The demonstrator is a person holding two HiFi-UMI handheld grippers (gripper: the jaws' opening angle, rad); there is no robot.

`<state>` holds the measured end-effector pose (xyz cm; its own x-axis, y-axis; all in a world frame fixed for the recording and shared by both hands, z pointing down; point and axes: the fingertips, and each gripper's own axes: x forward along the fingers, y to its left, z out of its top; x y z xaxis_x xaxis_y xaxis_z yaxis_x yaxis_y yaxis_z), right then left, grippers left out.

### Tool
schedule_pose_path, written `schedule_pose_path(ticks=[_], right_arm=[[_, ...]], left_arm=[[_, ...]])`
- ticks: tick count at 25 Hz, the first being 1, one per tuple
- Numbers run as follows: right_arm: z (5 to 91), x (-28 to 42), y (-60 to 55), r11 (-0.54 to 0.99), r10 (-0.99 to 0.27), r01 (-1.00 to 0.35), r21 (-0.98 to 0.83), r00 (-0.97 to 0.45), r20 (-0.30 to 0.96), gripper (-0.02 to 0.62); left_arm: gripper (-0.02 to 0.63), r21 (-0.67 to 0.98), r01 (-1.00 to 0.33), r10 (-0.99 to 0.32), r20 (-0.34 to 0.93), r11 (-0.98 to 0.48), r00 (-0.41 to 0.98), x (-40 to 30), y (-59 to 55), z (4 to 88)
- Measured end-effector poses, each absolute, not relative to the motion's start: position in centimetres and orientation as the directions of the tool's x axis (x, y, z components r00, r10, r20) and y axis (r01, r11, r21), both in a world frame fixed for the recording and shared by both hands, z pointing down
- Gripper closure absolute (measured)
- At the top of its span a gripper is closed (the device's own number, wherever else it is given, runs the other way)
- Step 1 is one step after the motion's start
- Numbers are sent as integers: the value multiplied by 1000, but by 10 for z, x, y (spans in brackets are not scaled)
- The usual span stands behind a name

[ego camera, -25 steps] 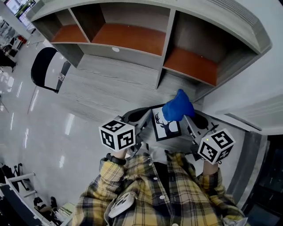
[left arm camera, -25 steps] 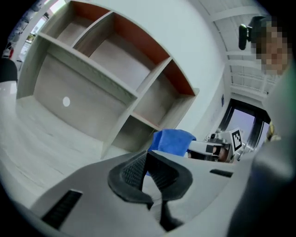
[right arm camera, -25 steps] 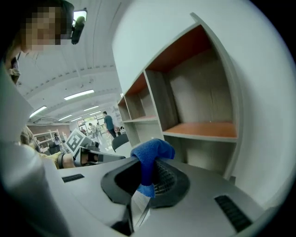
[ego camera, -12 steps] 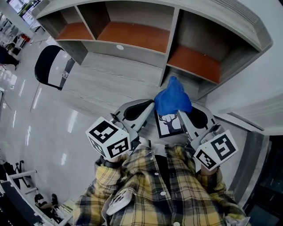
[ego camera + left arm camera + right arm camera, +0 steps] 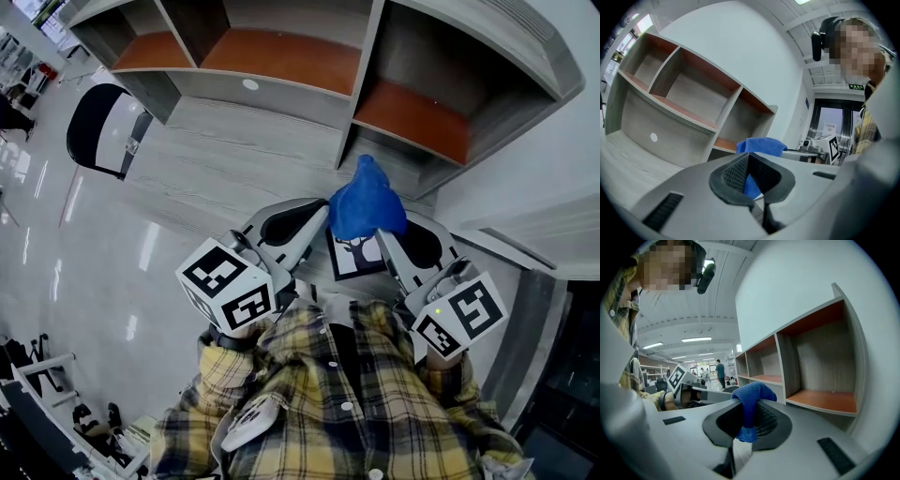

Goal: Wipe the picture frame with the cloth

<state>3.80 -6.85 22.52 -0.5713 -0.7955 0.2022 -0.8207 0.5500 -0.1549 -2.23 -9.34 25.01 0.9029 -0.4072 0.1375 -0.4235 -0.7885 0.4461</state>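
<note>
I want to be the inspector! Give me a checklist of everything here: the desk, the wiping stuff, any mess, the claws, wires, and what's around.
Surface: grey wood desk, bare where it shows.
Job's things: frame with a deer picture, held up above the desk; blue cloth bunched up, covering the frame's top in the head view.
Clutter: nothing seen.
Grippers: left claw shut on the frame's edge; right claw shut on the cloth.
Cables: nothing seen.
Surroundings: shelves behind the desk, with nothing showing in them; black chair at the left; shiny floor.
</note>
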Motion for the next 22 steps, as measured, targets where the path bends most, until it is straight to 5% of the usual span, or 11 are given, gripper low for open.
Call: schedule_pose_path(ticks=[22], right_arm=[[243, 47, -61, 503, -810, -847, -175, -532, 247, 555]], left_arm=[[601, 465, -432, -405, 164, -772, 900, -29, -91, 263]])
